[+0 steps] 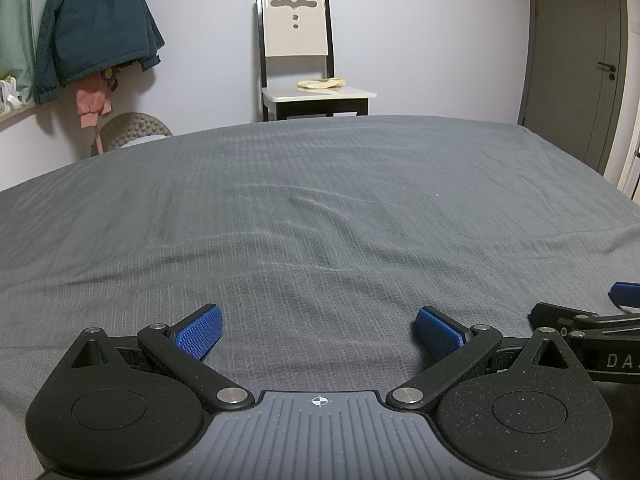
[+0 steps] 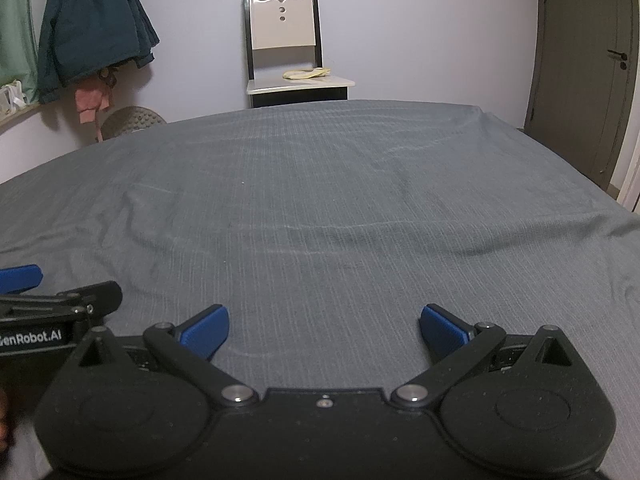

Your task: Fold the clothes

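bed (image 1: 320, 208) | grey ribbed sheet, lightly wrinkled near the middle | fills the scene, near edge to far wall side

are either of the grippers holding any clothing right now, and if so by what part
Nothing is held. The left gripper and right gripper both hover open over the grey striped bedsheet, with only bare sheet between their blue pads.

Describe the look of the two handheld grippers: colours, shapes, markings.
Both look alike. The left gripper has matte black linkage arms with silver pivot pins, two round black discs, blue ribbed finger pads and a grey ridged centre plate bearing a white crosshair. The right gripper has a black centre plate; white lettering marks each gripper's side.
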{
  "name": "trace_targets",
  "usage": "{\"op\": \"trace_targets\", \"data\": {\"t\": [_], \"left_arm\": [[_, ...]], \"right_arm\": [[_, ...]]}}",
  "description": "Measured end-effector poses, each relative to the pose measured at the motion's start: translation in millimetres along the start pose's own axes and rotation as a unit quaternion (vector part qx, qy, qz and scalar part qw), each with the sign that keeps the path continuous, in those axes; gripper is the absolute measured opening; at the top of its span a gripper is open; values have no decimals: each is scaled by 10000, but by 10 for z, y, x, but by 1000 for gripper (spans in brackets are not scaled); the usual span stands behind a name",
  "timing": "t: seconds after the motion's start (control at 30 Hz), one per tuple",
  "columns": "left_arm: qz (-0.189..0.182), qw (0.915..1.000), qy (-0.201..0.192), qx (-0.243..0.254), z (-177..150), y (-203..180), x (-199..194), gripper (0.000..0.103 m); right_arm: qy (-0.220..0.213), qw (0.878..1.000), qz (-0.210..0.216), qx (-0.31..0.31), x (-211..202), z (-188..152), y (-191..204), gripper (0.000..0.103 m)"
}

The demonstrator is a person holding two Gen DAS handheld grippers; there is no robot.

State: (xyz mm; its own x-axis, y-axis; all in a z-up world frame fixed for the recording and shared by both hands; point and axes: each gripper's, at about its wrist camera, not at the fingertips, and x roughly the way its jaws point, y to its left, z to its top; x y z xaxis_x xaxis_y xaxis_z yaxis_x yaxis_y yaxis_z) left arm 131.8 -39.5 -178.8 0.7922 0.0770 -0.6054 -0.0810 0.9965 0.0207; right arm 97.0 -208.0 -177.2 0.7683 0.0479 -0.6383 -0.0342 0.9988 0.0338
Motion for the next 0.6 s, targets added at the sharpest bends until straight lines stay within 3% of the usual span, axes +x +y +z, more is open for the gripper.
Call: {"op": "trace_targets", "data": {"t": [0.13,0.27,0.33,0.43,0.53,0.6], "left_arm": [[410,9987,114,-274,90,121,-208,103],[939,9931,-130,-691,236,533,-807,103],[1282,9883,-205,-795,280,770,-1172,103],[1809,9792,-117,-913,294,1205,-1742,103],[2302,9665,6,-1138,264,1695,-2288,103],[2516,9586,79,-1333,208,1955,-2526,103]], "right_arm": [[-60,9997,95,-204,-98,121,109,103],[-697,9918,638,-863,-545,351,486,103],[-698,9871,1069,-970,-782,467,740,103],[-315,9767,1922,-899,-1048,559,1136,103],[59,9552,2812,-917,-1304,544,1563,103],[240,9425,3136,-1135,-1501,488,1872,103]]}}
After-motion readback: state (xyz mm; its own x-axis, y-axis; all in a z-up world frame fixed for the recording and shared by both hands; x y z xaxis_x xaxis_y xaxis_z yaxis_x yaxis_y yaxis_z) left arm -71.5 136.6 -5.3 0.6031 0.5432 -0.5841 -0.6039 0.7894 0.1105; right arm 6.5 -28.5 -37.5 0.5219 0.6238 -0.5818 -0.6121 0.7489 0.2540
